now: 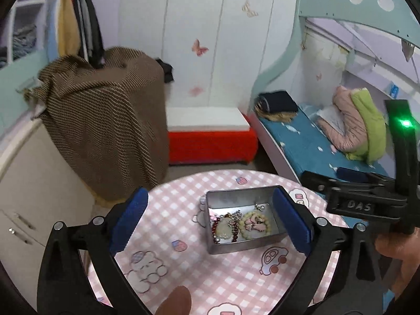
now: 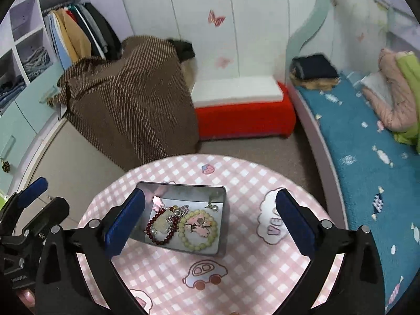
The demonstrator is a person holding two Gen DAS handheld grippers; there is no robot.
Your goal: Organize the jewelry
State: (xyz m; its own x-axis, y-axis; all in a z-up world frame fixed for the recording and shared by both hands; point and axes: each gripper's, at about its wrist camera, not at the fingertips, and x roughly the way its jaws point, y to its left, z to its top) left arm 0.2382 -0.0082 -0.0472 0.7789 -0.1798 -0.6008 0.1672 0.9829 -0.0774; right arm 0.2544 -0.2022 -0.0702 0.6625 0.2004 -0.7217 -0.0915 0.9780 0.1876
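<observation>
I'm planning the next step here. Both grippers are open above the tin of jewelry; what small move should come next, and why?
Probably lower the right gripper into the metal tin onto the pale green bead bracelet. Its jaws stand open and empty, and that bracelet lies clear of the tangled red bead bracelet.

Both tongs spread wide above the tabletop [image 2: 236, 183]. Between the right tongs [image 2: 210, 220] sits the open tin [image 2: 221, 225], its upright walls the only barrier, the top unobstructed. Bare checked cloth lies beneath and right of them. Left tongs [image 1: 210, 218] straddle the tin [image 1: 252, 246] too; the right tool's black body crowds their right side.
</observation>
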